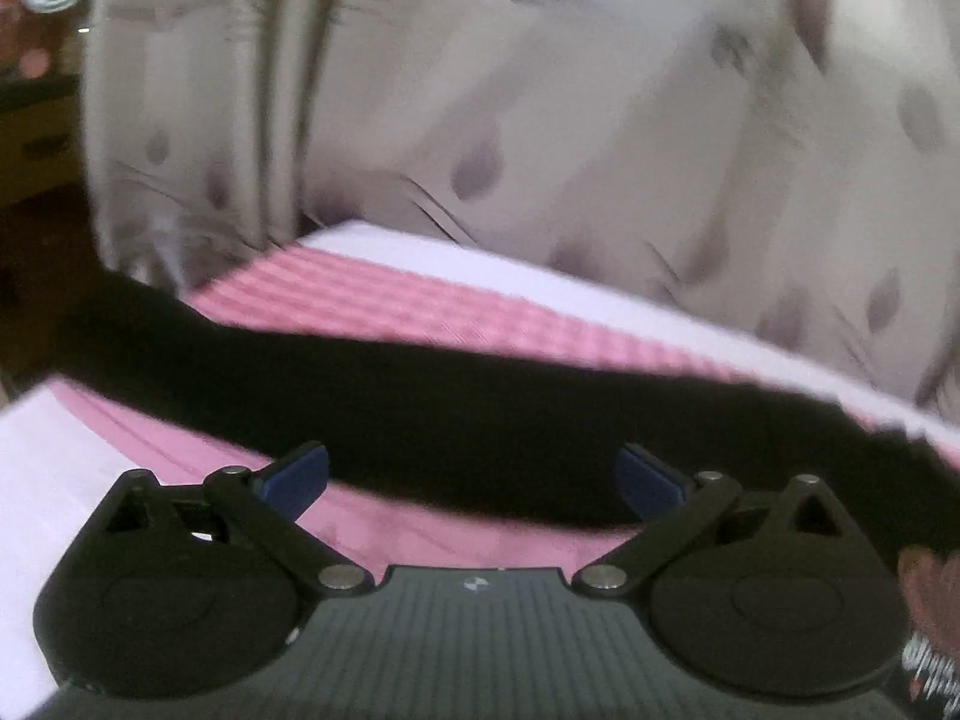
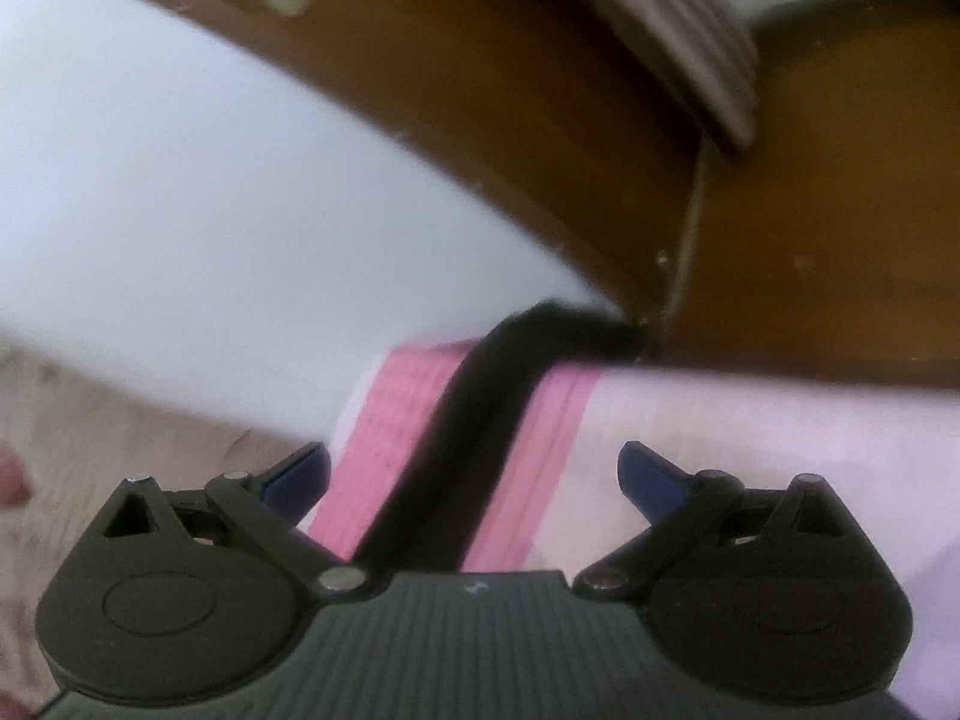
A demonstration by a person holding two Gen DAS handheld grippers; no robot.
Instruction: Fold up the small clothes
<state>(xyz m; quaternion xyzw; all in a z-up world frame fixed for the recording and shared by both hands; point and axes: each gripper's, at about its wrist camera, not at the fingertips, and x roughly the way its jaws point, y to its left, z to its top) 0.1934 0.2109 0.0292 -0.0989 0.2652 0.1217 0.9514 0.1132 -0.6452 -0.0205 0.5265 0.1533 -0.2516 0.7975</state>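
One black garment (image 1: 456, 408) stretched long, left-to-right across pink-striped sheet (image 1: 384, 306).

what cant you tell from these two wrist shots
- Black garment: its type and how far it is folded; motion blur in the left wrist view, and the gripper body hides its near end in the right wrist view.
- Printed item: cut off by the right edge, left wrist view.
- Curtain pattern: blurred.

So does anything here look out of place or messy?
The black garment is not folded: it lies as a long strip across the pink-striped sheet, and in the right wrist view its far end reaches the wooden frame. Both tools are open and empty.
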